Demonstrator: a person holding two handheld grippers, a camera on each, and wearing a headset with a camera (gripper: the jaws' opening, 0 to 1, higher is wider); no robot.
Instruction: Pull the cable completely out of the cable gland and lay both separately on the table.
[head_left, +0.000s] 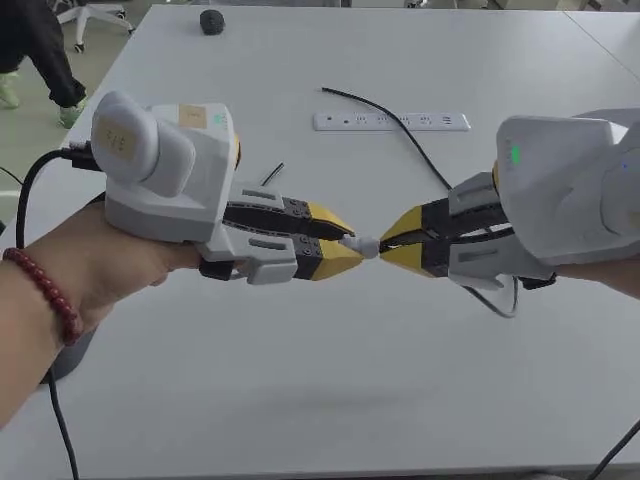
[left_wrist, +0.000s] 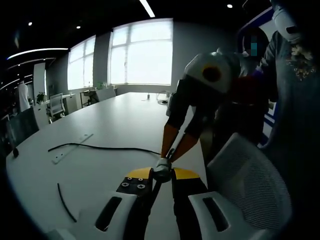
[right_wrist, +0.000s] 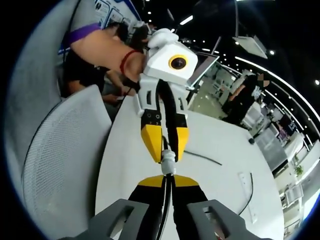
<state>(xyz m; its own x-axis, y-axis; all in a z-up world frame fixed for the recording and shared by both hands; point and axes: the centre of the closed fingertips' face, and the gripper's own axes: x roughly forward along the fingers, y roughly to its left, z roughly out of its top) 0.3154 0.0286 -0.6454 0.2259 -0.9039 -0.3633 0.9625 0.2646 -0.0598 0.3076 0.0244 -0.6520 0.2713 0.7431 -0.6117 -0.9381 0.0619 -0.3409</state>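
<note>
A small white cable gland hangs above the table between the two grippers' yellow tips. My left gripper is shut on it from the left. In the left gripper view the gland sits between the left gripper's tips. My right gripper faces it from the right, shut on the black cable, which runs back between its jaws in the right gripper view. There the gland sits just beyond the right gripper. The cable's free length trails across the table.
A white power strip lies at mid table under the cable. A short black piece lies beside the left gripper and a dark lump at the far edge. A white mesh chair stands at the near side.
</note>
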